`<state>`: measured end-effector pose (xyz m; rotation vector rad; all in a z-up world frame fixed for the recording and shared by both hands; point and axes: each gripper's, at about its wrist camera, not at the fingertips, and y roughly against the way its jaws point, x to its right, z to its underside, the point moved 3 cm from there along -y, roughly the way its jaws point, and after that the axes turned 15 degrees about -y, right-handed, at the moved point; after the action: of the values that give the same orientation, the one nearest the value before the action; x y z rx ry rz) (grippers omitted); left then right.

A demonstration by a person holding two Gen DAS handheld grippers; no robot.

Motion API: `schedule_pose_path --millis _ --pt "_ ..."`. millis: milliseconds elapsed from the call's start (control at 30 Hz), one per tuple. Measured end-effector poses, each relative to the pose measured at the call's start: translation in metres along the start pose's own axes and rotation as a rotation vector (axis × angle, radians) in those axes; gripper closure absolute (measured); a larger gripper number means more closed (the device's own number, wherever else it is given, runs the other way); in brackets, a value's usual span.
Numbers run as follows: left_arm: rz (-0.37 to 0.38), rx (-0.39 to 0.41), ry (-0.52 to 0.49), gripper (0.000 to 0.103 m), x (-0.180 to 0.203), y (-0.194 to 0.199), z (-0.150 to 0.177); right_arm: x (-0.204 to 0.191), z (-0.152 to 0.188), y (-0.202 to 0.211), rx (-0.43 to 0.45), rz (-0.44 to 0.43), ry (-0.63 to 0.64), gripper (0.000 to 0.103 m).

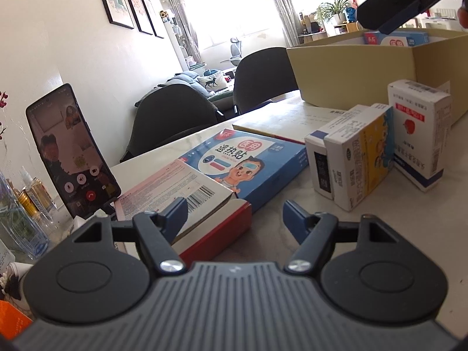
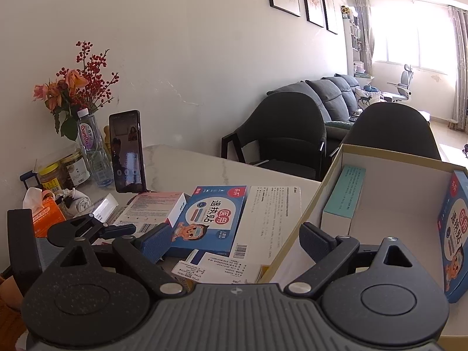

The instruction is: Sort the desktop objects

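Nearest the lens, the left gripper (image 1: 235, 215) hovers low over the marble table (image 1: 272, 234), jaws spread and empty. From the left: a propped phone (image 1: 71, 149), a red-edged box (image 1: 187, 204), then a blue fever-patch box (image 1: 248, 166) lying flat, then three small medicine cartons (image 1: 377, 149) standing close together. Farther right the cardboard box (image 2: 409, 193) already holds a teal carton (image 2: 345, 196) and a second fever-patch box (image 2: 453, 234). Above its near rim the right gripper (image 2: 234, 238) hangs, jaws spread and empty. Sorting looks barely begun; most boxes remain outside.
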<state>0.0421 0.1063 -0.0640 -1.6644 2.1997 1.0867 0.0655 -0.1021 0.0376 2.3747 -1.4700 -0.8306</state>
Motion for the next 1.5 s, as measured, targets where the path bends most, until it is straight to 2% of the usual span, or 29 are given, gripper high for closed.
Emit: schedule_pose_path --millis 267,1500 --pt "0.001 -0.006 0.048 0.031 -0.005 0.004 0.006 -0.005 -0.002 -0.002 -0.002 0.004 0.021 0.008" --pt "0.026 0.012 0.074 0.030 -0.007 0.012 0.008 -0.015 0.002 -0.007 -0.022 -0.003 0.041 0.008"
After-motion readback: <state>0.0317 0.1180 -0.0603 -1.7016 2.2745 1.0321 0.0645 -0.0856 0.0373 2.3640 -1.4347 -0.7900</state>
